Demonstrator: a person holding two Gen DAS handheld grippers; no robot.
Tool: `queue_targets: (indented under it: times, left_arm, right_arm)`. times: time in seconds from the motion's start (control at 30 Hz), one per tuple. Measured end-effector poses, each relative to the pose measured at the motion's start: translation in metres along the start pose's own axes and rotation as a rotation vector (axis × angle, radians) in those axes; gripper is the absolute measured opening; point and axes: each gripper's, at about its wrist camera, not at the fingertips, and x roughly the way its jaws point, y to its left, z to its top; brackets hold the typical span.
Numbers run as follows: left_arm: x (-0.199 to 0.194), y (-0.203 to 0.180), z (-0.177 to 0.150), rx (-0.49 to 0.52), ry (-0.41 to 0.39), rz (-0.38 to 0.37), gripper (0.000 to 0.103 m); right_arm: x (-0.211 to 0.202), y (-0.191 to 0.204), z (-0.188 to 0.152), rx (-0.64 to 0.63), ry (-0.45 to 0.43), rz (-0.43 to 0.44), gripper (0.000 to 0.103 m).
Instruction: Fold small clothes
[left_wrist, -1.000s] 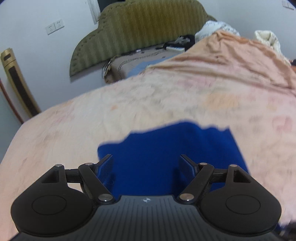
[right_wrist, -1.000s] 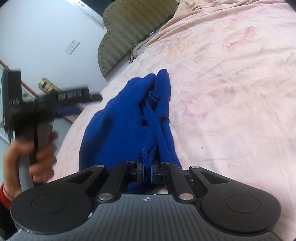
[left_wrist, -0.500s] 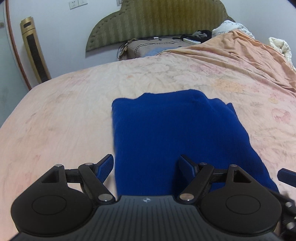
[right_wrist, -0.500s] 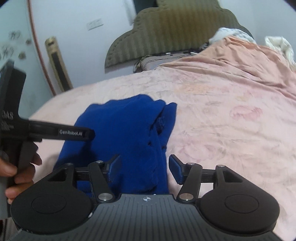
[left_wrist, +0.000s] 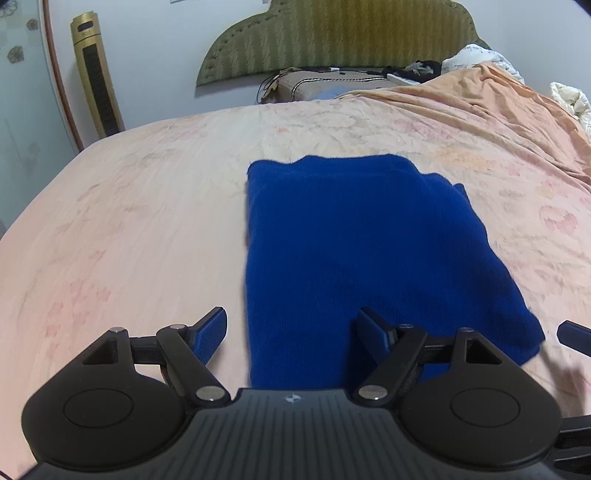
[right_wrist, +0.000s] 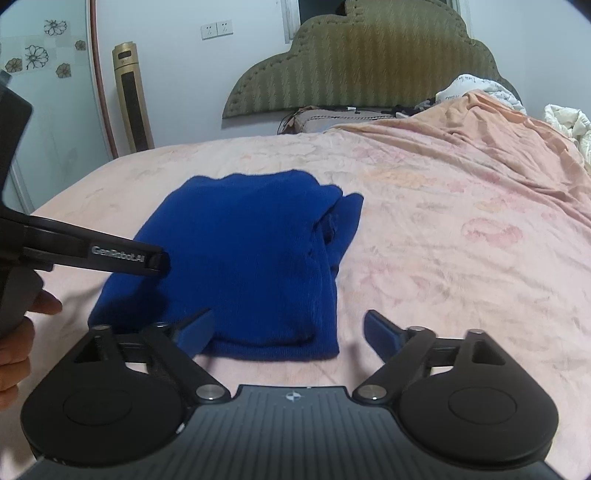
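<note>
Both grippers have let go and drawn back since a second ago, when the right gripper (right_wrist: 288, 332) was pinched on a bunched edge of the blue garment (left_wrist: 354, 251); now its jaws stand wide with nothing between them, poised over the garment's near right corner. The left gripper (left_wrist: 291, 328) also hangs with jaws wide and empty, straddling the near left edge of the cloth without gripping it.

That garment lies folded into a rough rectangle on the pink bedspread (left_wrist: 129, 221), near the middle of the bed, flat on its left side. Along the right side, seen from the right wrist, a loose layer (right_wrist: 340, 229) bulges out and does not line up with the top layer.

My reading is that one fold is down and another, or a tidy-up, remains. The risk lies in that loose right-hand layer: a pinch taking only the top ply would drag it off and open the stack. The soft bedspread could also be caught in the jaws with the cloth, pulling wrinkles under the fold and skewing it.
</note>
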Motion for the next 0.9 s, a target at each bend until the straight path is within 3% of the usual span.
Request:
queue_targets:
  times: [0.37, 0.63, 0.9]
  left_arm:
    - [-0.015, 0.008, -0.028, -0.035, 0.008, 0.019, 0.078]
    - [-0.020, 0.014, -0.038, -0.050, 0.004, 0.003, 0.078]
    - [-0.026, 0.018, -0.048, -0.075, -0.012, -0.019, 0.078]
  right_arm:
    - [0.007, -0.007, -0.022, 0.020, 0.038, -0.015, 0.103]
    - [0.012, 0.002, -0.027, -0.045, 0.045, -0.064, 0.103]
    - [0.011, 0.000, -0.028, -0.044, 0.041, -0.059, 0.103]
